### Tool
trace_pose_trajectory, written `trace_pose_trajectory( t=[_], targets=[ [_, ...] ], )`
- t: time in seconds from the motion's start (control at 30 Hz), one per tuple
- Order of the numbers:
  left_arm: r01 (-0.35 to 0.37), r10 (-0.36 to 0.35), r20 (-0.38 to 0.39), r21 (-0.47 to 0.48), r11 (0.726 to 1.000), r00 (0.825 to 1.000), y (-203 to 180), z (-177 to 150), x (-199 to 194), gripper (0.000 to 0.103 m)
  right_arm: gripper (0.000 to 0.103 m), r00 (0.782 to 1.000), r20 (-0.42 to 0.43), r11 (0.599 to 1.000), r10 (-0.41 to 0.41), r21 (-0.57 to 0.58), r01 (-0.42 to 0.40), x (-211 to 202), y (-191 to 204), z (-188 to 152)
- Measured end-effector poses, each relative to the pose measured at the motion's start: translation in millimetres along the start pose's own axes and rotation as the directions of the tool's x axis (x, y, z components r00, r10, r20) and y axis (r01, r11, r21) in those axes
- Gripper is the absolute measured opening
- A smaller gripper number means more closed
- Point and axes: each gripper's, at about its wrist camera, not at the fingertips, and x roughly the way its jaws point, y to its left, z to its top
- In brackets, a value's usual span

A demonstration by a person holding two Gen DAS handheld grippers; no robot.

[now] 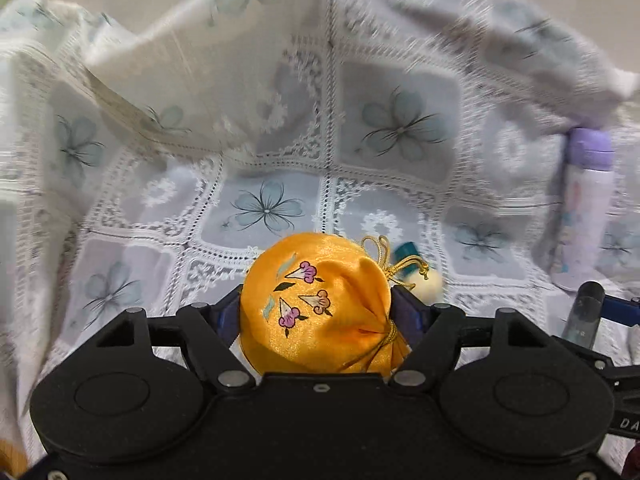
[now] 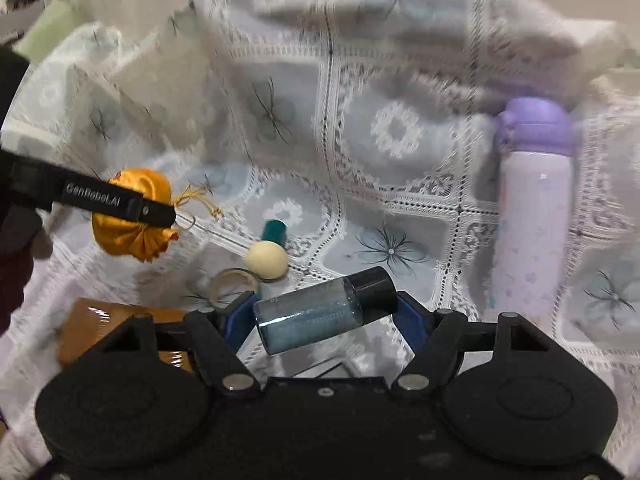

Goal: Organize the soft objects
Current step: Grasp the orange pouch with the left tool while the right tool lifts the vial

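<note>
An orange satin drawstring pouch [image 1: 336, 320] with small pink flower prints sits between the blue pads of my left gripper [image 1: 318, 304], which is shut on it and holds it above the lace cloth [image 1: 264, 208]. The right wrist view shows the same pouch [image 2: 136, 240] hanging at the left under a black finger [image 2: 120, 200]. My right gripper [image 2: 324, 308] is shut on a small clear bottle [image 2: 308, 316] with blue contents and a black cap, held tilted above the cloth.
A tall purple-lidded flask [image 2: 532, 208] stands at the right. A cream ball [image 2: 267, 261], a teal cap [image 2: 274, 232], a clear ring [image 2: 234, 280] and an orange-brown box [image 2: 100, 328] lie on the cloth. The cloth rises in folds behind.
</note>
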Motion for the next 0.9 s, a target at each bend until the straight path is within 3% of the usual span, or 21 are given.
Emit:
trace_pose_trajectory(
  t=[0.23,0.43,0.77,0.9],
  targets=[
    [0.029,-0.03,0.07,0.021,0.999,0.997,-10,-38,-79,0.07,0.073,0.996,0.085,0.995,-0.008,0.096,0.0,-81,19,-25],
    [0.049,-0.051,0.106,0.015,0.999,0.993,-14,-80,-135,0.07,0.073,0.989,0.145,0.984,-0.04,0.178,0.014,-151,41,-66],
    [0.062,-0.061,0.074,-0.01,0.998,0.995,-20,-159,-184,0.07,0.073,0.985,0.155,0.95,-0.077,0.311,0.025,-222,71,-140],
    [0.028,-0.028,0.059,0.002,1.0,0.998,-28,-187,-192,0.07,0.073,0.983,0.159,0.94,-0.089,0.341,0.03,-244,84,-167]
  ],
)
